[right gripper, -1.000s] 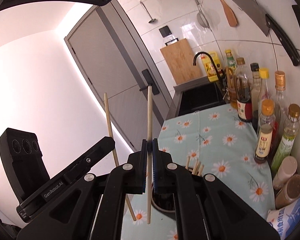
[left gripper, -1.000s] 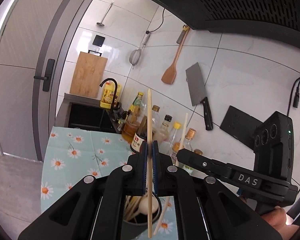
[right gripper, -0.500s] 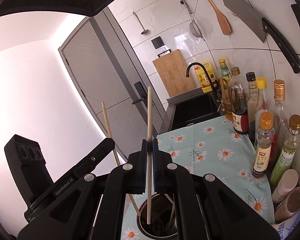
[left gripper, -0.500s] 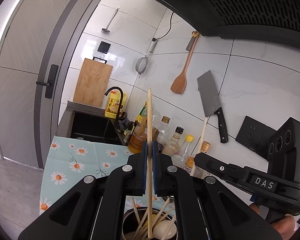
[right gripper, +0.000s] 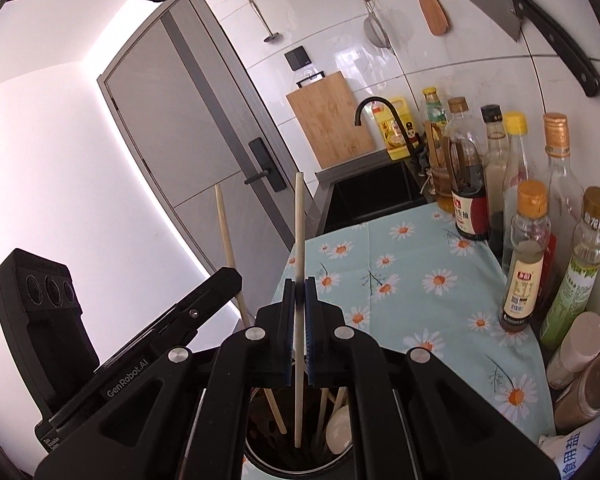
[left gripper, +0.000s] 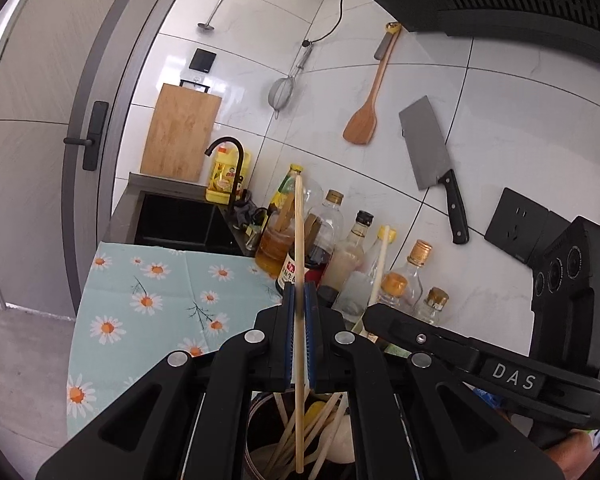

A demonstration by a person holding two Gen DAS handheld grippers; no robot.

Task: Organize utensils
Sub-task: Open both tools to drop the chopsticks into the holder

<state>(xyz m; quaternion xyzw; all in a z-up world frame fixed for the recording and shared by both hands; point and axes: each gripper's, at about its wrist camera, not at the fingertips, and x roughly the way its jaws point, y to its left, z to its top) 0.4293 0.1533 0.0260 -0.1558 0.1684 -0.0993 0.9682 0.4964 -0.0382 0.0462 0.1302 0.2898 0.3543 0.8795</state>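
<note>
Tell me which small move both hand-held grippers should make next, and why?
Probably open both. The left hand-held gripper and right hand-held gripper each pinch an upright chopstick whose lower tip already hangs inside the dark utensil holder, among other chopsticks.

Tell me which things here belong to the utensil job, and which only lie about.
Job:
left claw with its chopstick
right claw with its chopstick
utensil holder

Lying about:
sauce bottles
cleaver
wooden spatula
cutting board
</note>
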